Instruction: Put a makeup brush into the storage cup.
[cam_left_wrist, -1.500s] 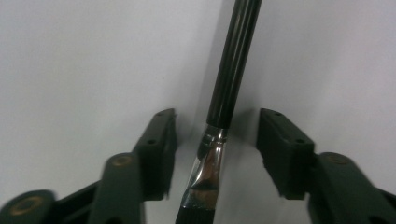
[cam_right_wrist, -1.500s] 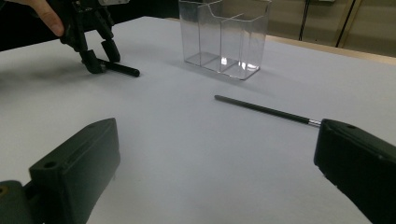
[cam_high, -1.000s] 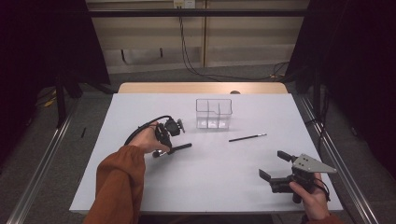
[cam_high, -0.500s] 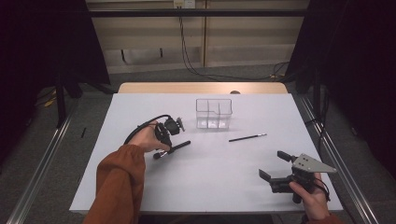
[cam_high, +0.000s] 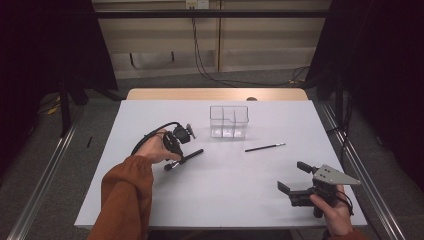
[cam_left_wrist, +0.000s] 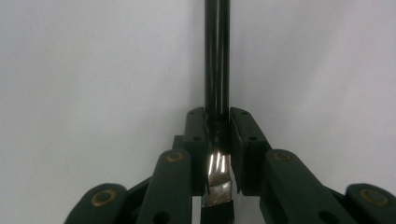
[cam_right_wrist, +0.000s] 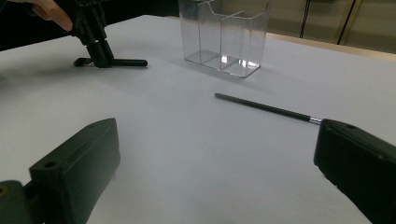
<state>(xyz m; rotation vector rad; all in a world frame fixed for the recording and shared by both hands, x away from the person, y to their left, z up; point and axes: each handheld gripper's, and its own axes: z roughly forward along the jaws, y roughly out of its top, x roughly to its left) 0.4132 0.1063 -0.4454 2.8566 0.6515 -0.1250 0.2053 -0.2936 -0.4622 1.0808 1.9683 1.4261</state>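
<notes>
A matte white bench (cam_high: 150, 200) stands in a dim room with dark curtains. On it lies a glossy black brush (cam_high: 184, 159) with a round handle and shiny metal ferrule; the left gripper (cam_high: 172, 161) has its fingers narrowed tight on that ferrule. Behind stands a clear plastic organizer (cam_high: 229, 121) with compartments, and a thin black brush (cam_high: 265, 147) lies apart. The right gripper (cam_high: 294, 176) rests with fingers wide, holding nothing.
</notes>
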